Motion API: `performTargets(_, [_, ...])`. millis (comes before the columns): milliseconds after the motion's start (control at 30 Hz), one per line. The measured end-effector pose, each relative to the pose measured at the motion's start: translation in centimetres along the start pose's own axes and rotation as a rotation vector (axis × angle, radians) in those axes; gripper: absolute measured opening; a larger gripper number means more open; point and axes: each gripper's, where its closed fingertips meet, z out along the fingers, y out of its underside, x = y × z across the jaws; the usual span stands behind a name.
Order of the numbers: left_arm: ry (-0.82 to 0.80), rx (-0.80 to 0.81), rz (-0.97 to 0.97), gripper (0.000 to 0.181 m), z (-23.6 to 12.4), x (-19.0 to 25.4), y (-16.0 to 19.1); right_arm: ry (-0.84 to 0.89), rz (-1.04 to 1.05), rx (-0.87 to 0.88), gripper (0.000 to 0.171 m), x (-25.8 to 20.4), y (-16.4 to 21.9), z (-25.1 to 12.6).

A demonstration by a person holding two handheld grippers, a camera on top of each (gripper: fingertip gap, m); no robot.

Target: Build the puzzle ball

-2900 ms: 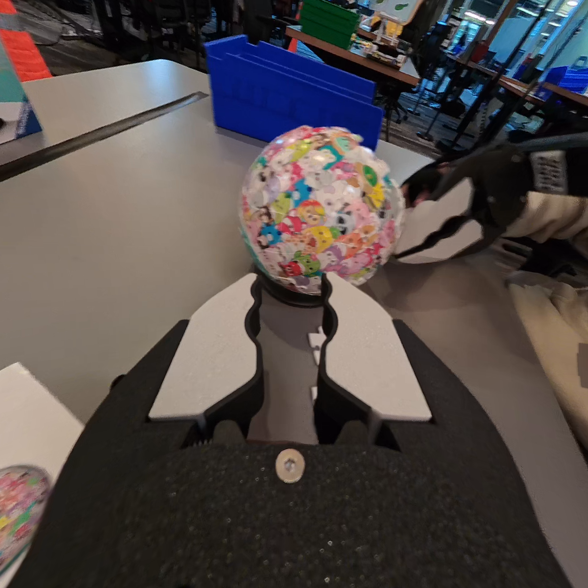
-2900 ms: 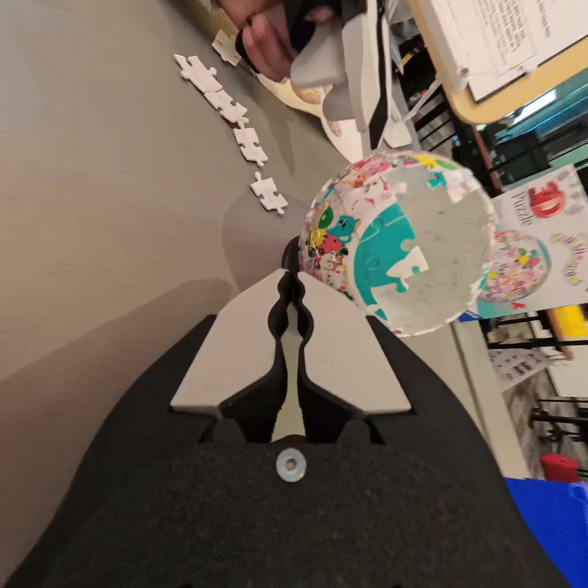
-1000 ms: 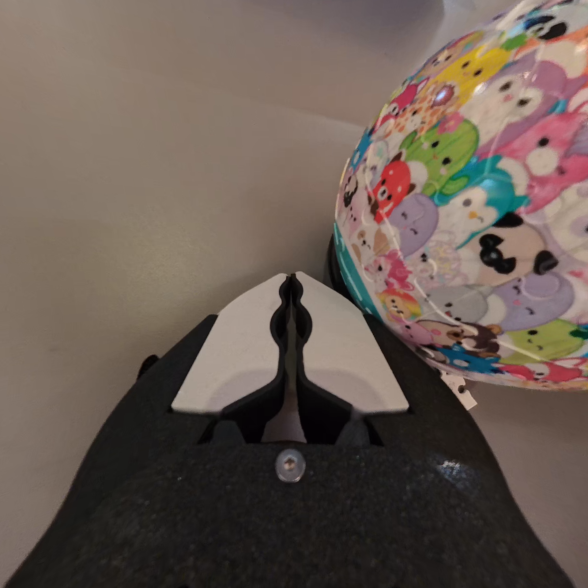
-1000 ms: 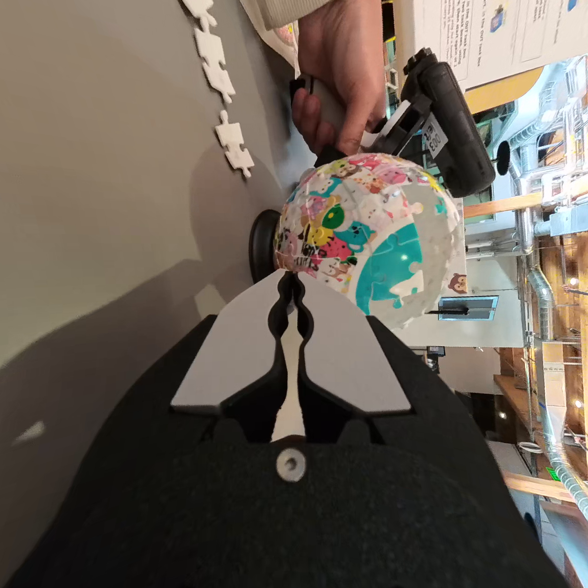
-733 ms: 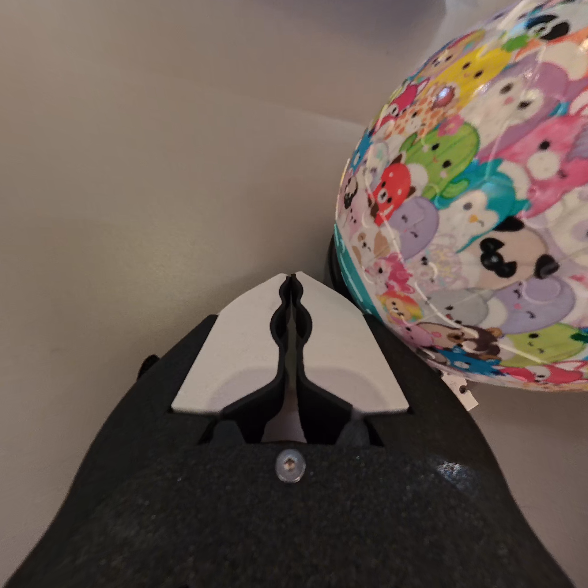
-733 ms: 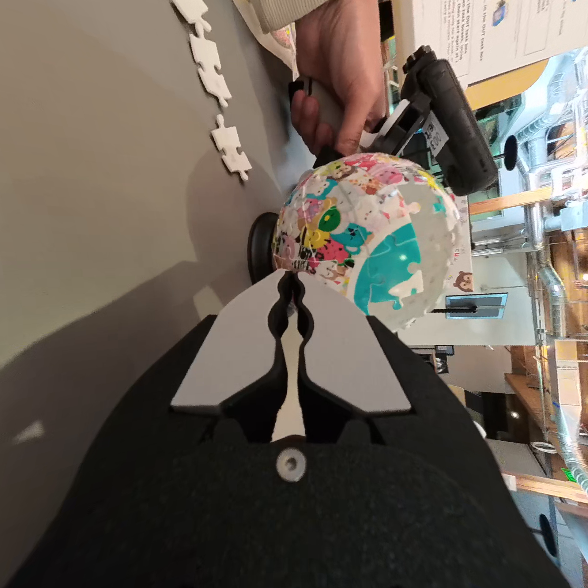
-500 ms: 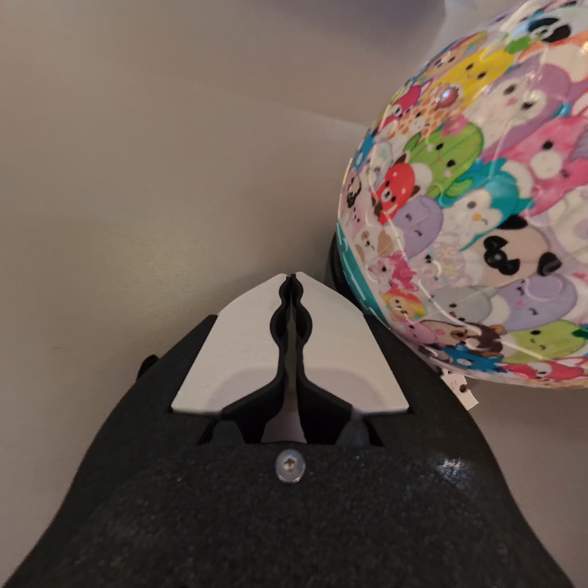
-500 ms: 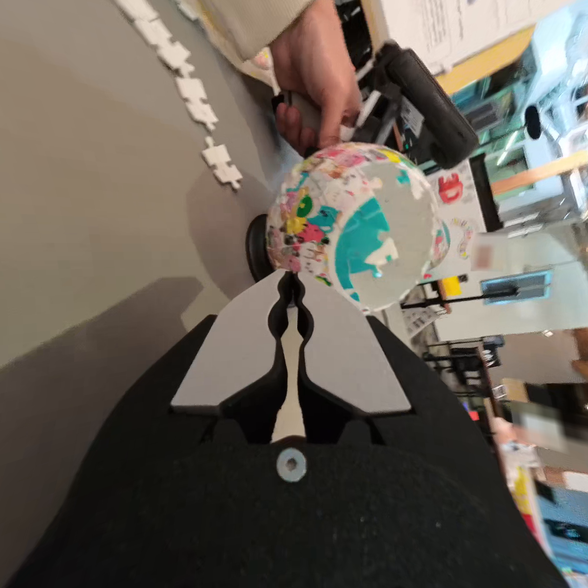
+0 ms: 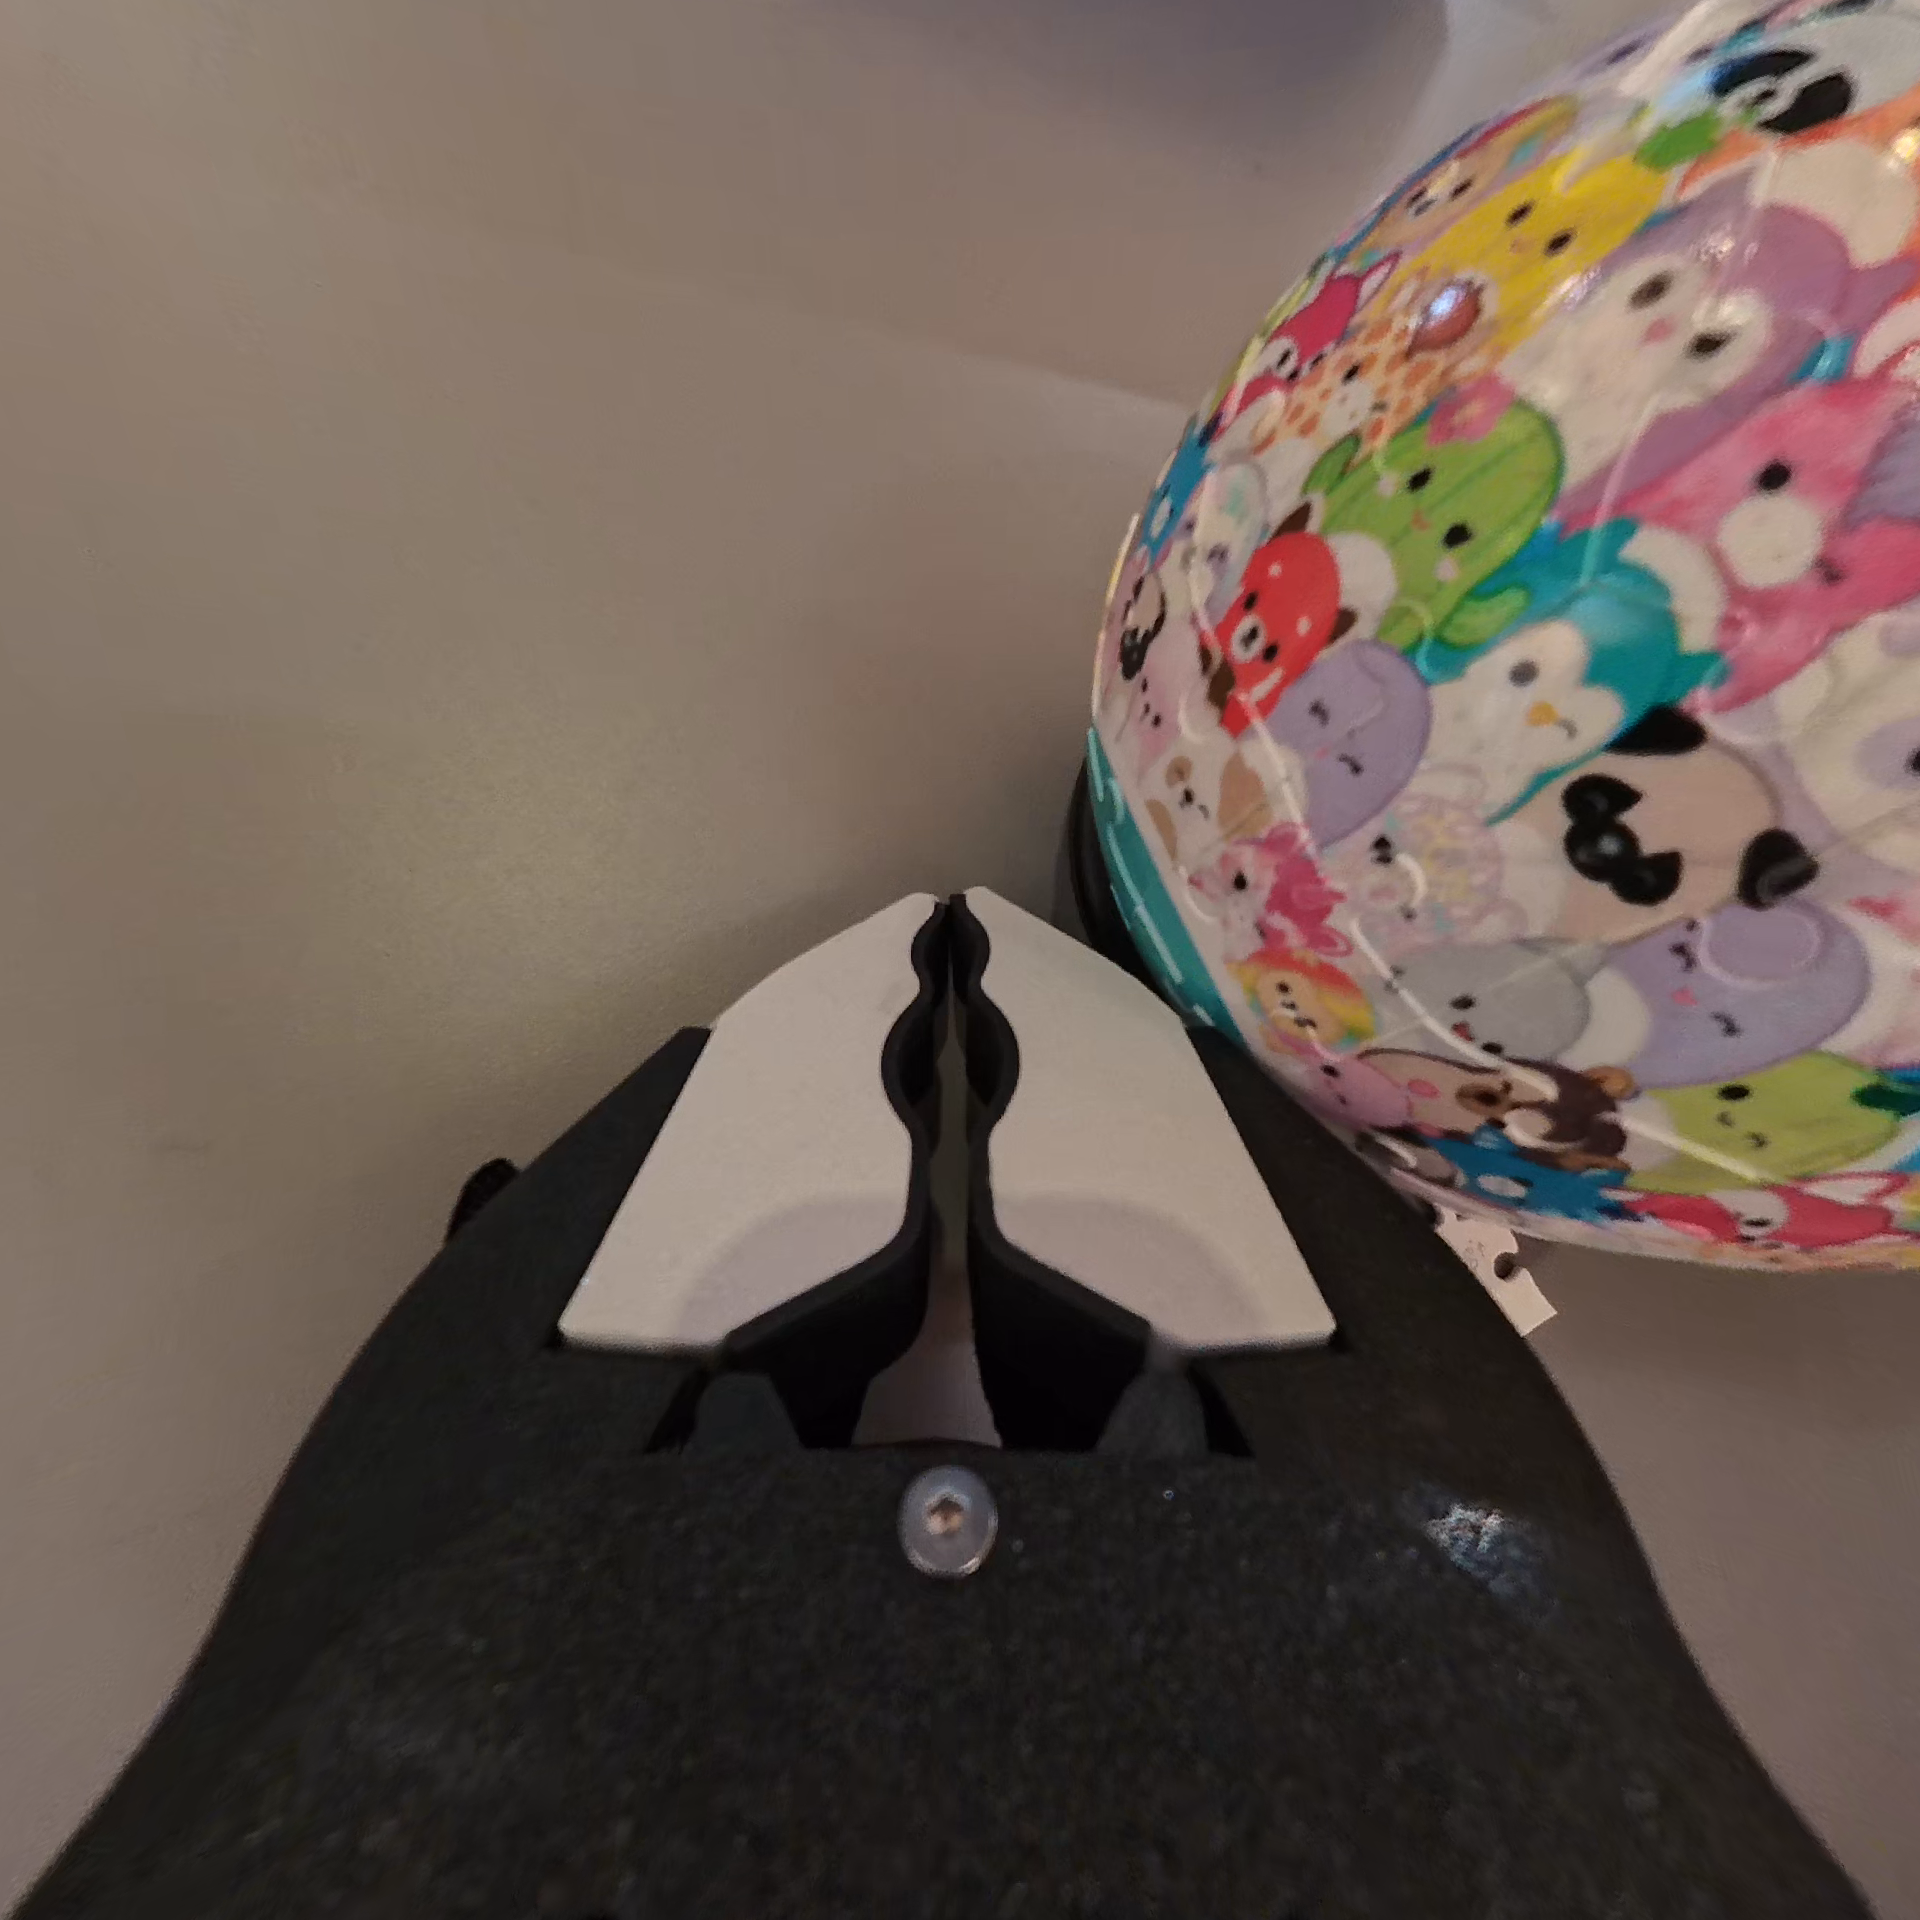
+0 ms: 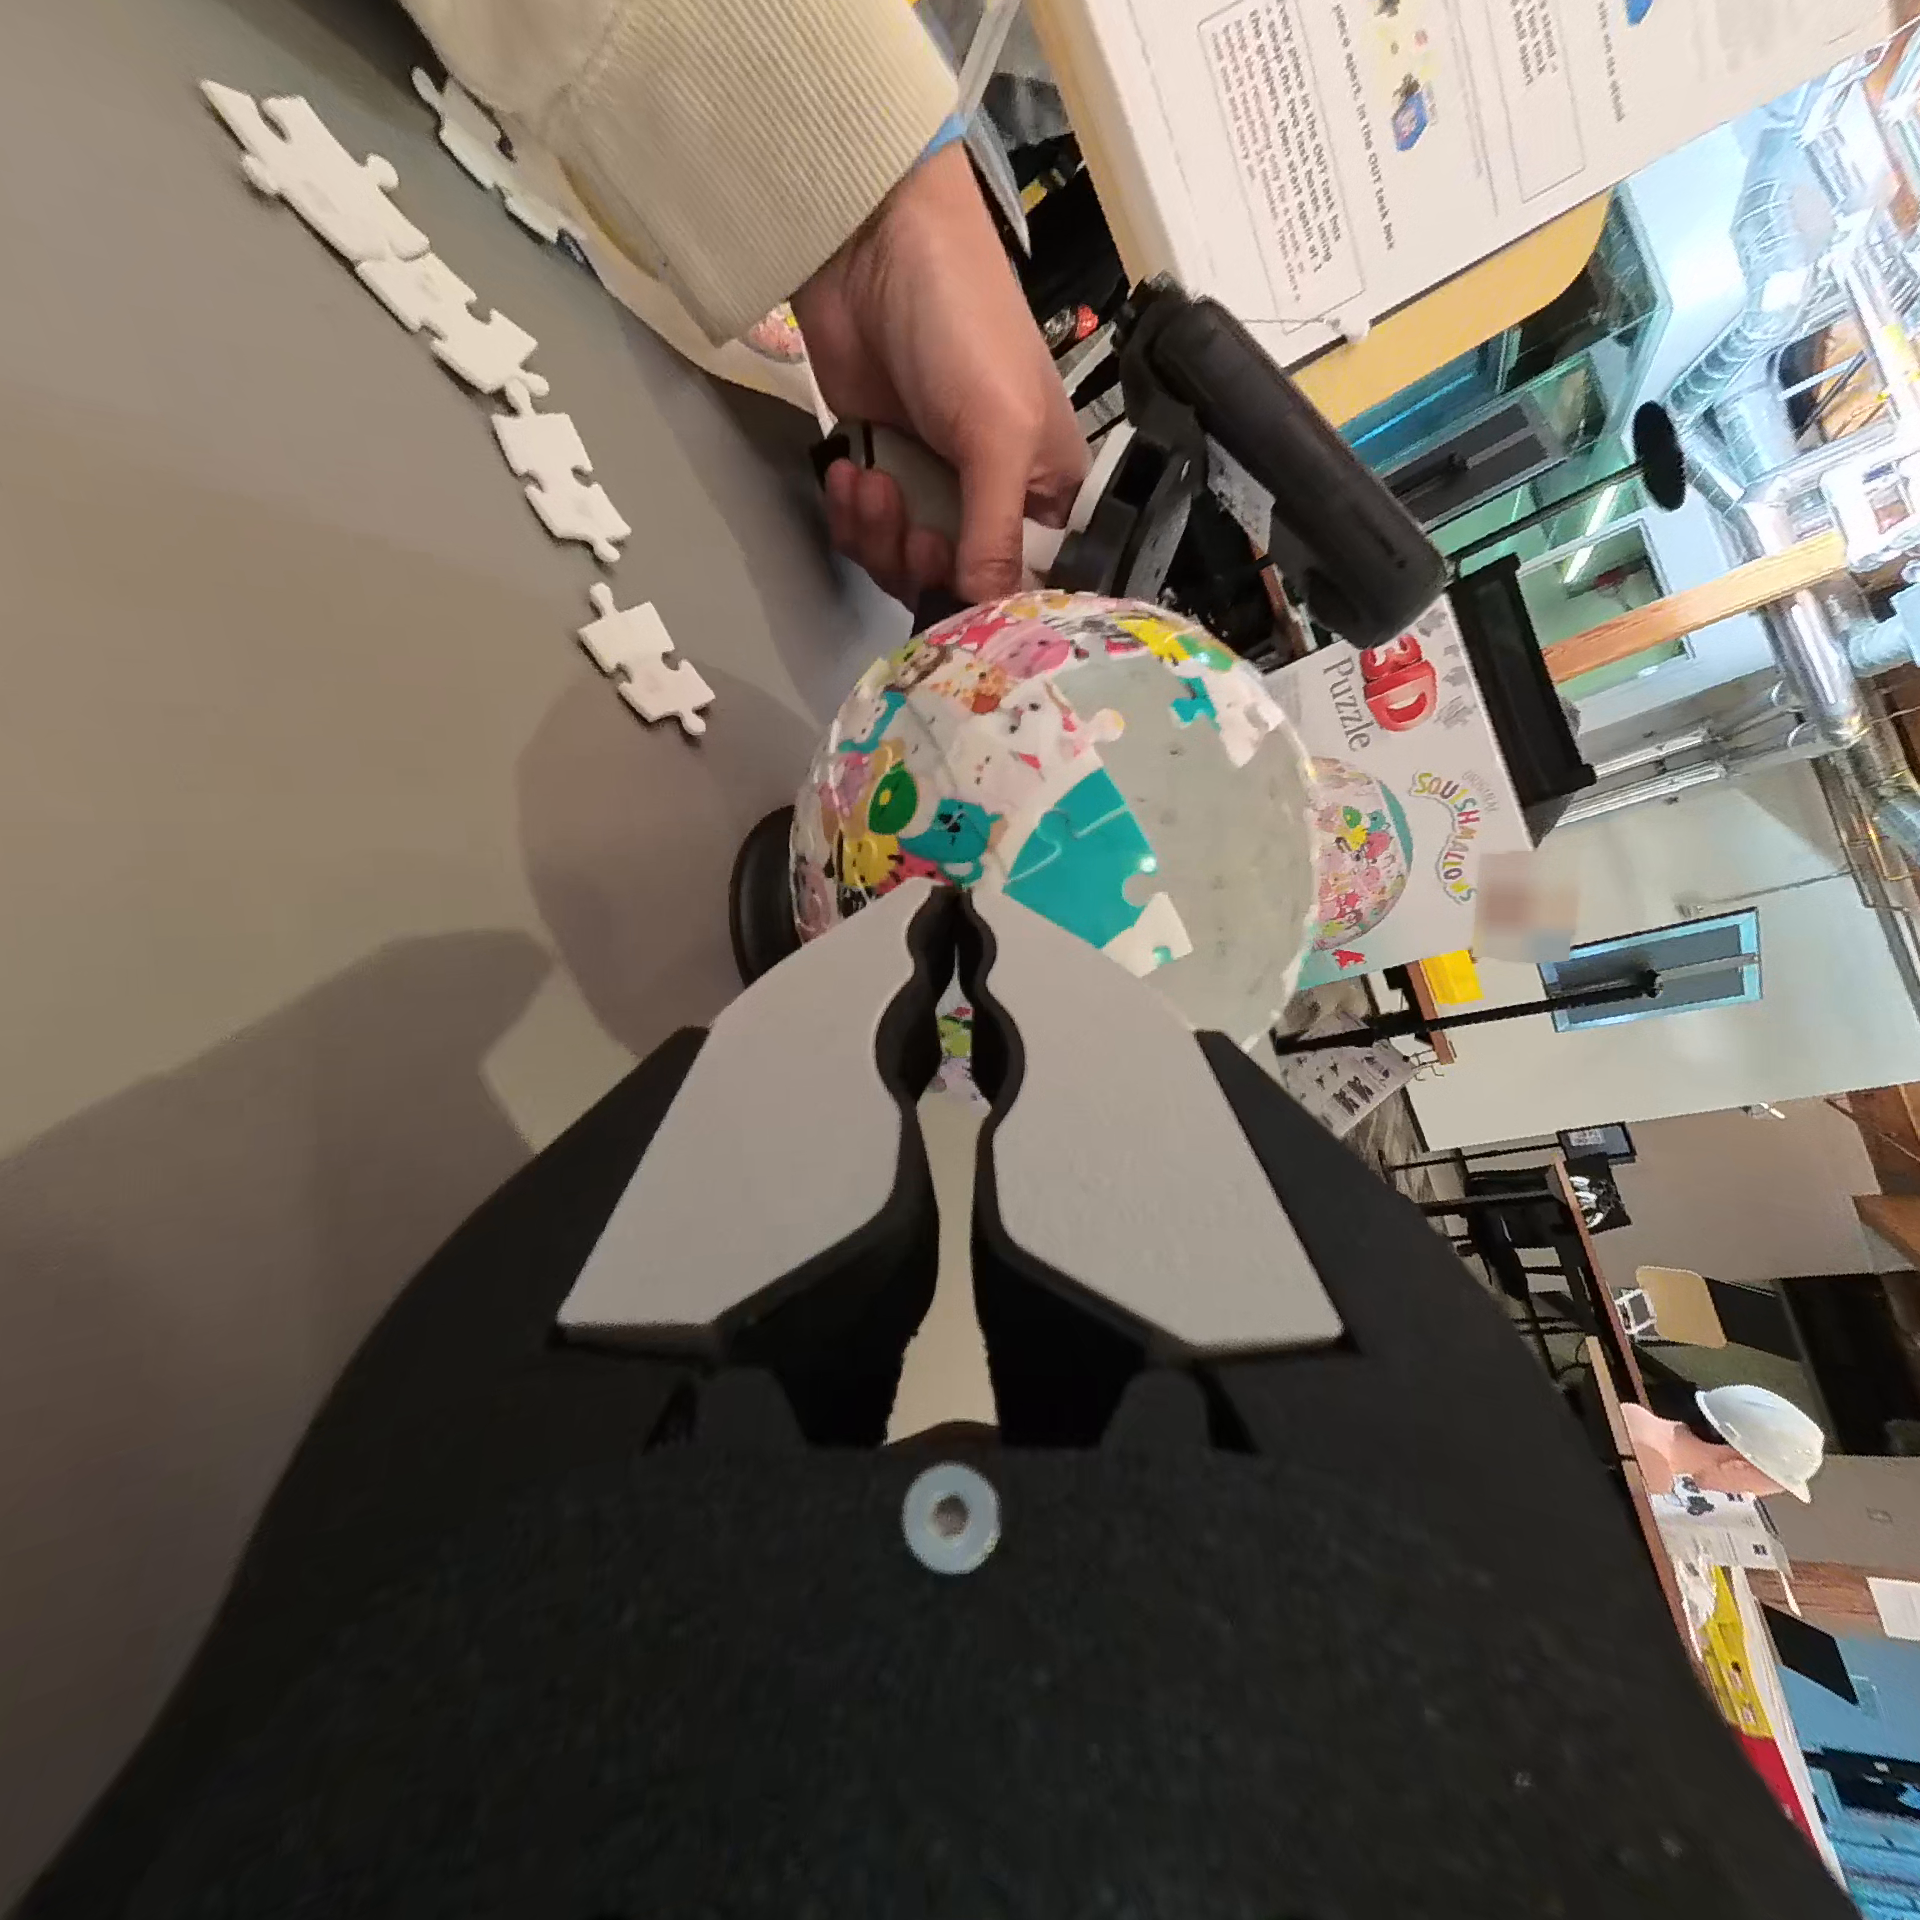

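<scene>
Left gripper (image 9: 951, 912): black body, two grey fingers pressed together, nothing between them; tips over the plain grey table (image 9: 468, 520), its right side against the lower flank of the ball.

Right gripper (image 10: 953, 906): same make, fingers closed tip to tip, a narrow gap lower down; tips at the ball's near side, whether touching cannot be told.

Round puzzle ball printed with many-coloured cartoon animals (image 10: 1049, 821): sits on a small black ring stand (image 10: 753, 906) on the table; one patch unfinished, clear inner shell exposed beside teal pieces.

Loose white jigsaw pieces (image 10: 644, 660): a row on the table beyond the ball.

Person's hand (image 10: 935, 416), cream ribbed sleeve: grips the left gripper's handle behind the ball.

White puzzle box (image 10: 1403, 790): stands farther back.
</scene>
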Motion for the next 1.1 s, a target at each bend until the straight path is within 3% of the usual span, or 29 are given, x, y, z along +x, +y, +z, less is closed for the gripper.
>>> performTargets(433, [-0.004,-0.001,-0.002,0.000,-0.1,-0.1,0.1,0.008,0.029,0.004,0.000,0.5,0.2,-0.6])
performTargets(600, [-0.003,-0.001,-0.005,0.000,0.0,-0.1,0.0,0.023,0.145,0.021,0.000,2.3,0.9,-1.2])
performTargets(633, [-0.004,0.000,-0.005,0.000,0.0,-0.1,0.0,-0.013,0.204,0.060,0.000,2.6,0.9,-1.3])
performTargets(767, [0.005,0.002,-0.005,0.000,-0.1,0.0,0.0,-0.454,0.446,0.267,0.004,1.3,-0.5,-2.8])
performTargets(867, [0.013,0.003,-0.007,0.000,-0.1,0.1,0.0,-0.533,0.608,0.270,0.025,3.8,1.0,-2.3])
performTargets(933, [0.017,0.005,-0.008,0.000,-0.1,0.1,0.0,-0.588,0.672,0.261,0.018,4.4,1.9,-1.5])
performTargets(1100, [0.041,0.010,-0.012,0.000,-0.2,0.2,0.0,-0.832,0.669,0.211,0.023,1.9,1.6,-0.3])
